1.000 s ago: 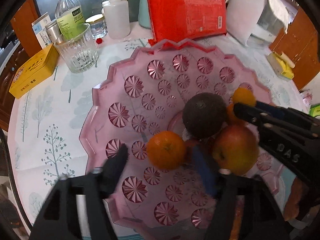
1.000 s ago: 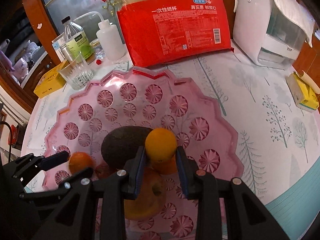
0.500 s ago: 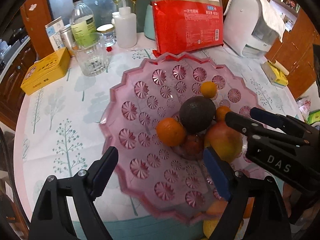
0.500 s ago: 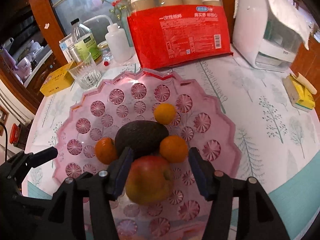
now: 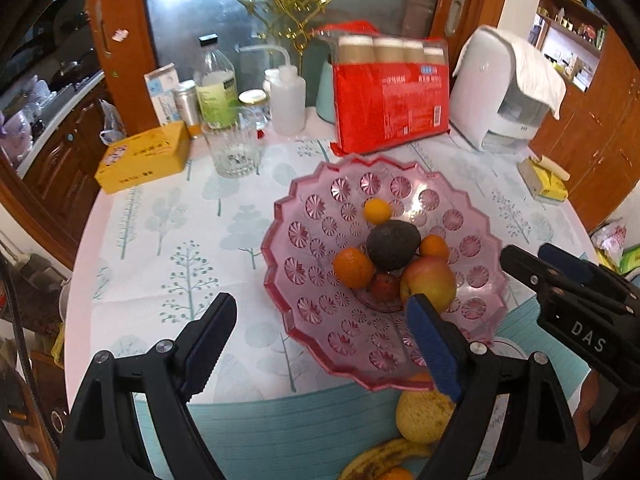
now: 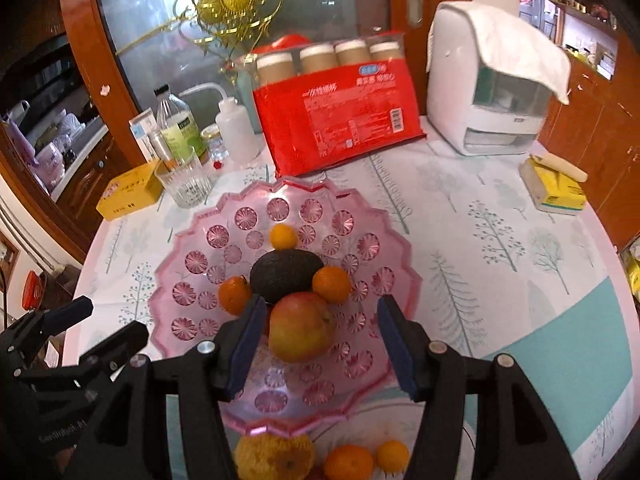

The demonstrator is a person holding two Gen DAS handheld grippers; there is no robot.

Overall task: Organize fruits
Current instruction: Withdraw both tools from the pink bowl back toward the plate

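Both grippers have pulled up and back from the pink fruit bowl [image 6: 188, 240] since a second ago: the right gripper [image 6: 318, 344], which then pinched a small orange, now hangs spread and empty, and that small orange [image 6: 283, 237] sits on the far side of the bowl's pile.

At the left, the left gripper [image 5: 324, 344] hovers over the tablecloth [image 5: 168, 240] near the bowl's left rim, its jaws wide apart with nothing between them. In the bowl, going rightward, lie a mandarin [image 6: 235, 295], a dark avocado [image 6: 286, 274] in the middle with the small orange behind it, a red-yellow apple [image 6: 301, 328] in front, and a second mandarin [image 6: 332, 284] to the right. A small dark red fruit [image 5: 385, 286] is wedged between them in the left view. The right gripper's blue pads frame the apple from above but do not touch it.

The step in hand looks like the retreat after a drop, with more fruit to fetch. On the near edge of the table, outside the bowl, wait a rough yellow citrus [image 6: 274, 456], two more oranges [image 6: 348, 462] and, in the left view, a banana [image 5: 384, 460]. The next move probably calls for swinging a gripper down and toward the near edge, centring its open jaws over one of these loose fruits, and closing gently, since round fruit may roll away from the pads.
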